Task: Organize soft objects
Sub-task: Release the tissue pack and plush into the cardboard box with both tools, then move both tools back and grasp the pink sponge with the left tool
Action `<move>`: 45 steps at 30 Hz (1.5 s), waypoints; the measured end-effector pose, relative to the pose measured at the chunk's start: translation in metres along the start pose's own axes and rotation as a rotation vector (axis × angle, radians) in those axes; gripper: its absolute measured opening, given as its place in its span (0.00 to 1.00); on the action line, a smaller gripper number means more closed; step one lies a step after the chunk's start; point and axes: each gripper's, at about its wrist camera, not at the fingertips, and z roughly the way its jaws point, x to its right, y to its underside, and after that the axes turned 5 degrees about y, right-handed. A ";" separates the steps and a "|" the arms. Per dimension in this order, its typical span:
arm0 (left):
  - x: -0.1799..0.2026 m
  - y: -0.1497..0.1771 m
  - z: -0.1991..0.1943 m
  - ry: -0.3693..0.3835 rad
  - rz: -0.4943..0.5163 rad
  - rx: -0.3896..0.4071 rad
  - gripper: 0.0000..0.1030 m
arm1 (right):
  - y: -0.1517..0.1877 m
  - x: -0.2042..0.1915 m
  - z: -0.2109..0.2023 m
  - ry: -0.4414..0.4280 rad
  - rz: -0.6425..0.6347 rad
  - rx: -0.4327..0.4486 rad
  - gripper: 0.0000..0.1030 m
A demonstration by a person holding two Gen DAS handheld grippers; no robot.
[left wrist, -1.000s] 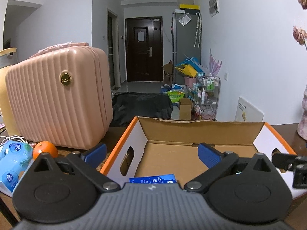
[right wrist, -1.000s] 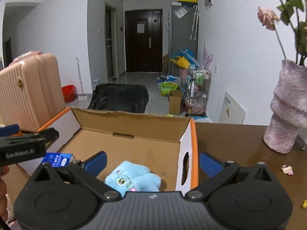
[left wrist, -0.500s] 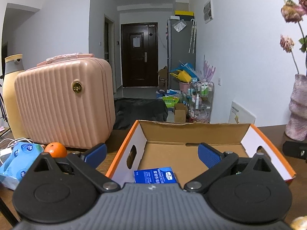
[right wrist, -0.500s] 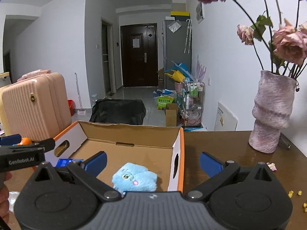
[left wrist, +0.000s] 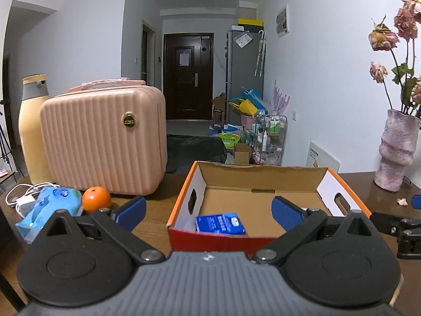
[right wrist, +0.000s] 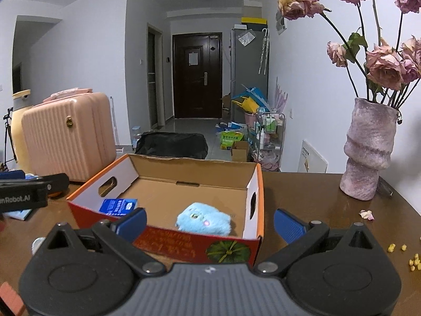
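Both tools have pulled back from the cardboard box (right wrist: pixel 168 184) over the last second: in each wrist view the box has shrunk toward the middle of the frame and its red front wall, hidden a moment ago, now shows in full. The left tool (left wrist: pixel 208 208) hangs with its blue pads spread wide and nothing between them, and the right tool (right wrist: pixel 209 220) is just as wide and just as empty. In the right view the blue plush toy (right wrist: pixel 204 218) lies on the box floor at centre, near the right-hand wall, with a slight blur on it, and the blue tissue pack (right wrist: pixel 118 206) lies in the near left corner of the box; the left view shows the same pack just behind the front wall. Retreating with empty tools and two soft things already inside reads, in my judgement, as a drop just finished and the hands clearing away for the next item. Lower left in the left view, a light blue soft packet (left wrist: pixel 48 210) lies on the desk (left wrist: pixel 158 210) touching or just beside an orange (left wrist: pixel 96 199), in front of a pink case (left wrist: pixel 105 142) and near a white cable. That packet looks like the likeliest next pick, and the left tool is the nearer one. The vase (right wrist: pixel 368 152) of dried roses stands well apart, at the right of the frame.
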 end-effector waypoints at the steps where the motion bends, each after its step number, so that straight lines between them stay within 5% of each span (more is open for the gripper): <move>1: -0.001 0.002 -0.005 -0.001 0.000 0.000 1.00 | 0.002 -0.001 -0.004 -0.003 0.000 0.000 1.00; 24: -0.014 0.042 -0.095 0.027 0.037 -0.011 1.00 | 0.044 -0.030 -0.082 -0.037 -0.030 0.005 1.00; 45: -0.022 0.088 -0.138 0.068 0.056 -0.023 1.00 | 0.086 -0.043 -0.138 -0.024 -0.056 0.038 1.00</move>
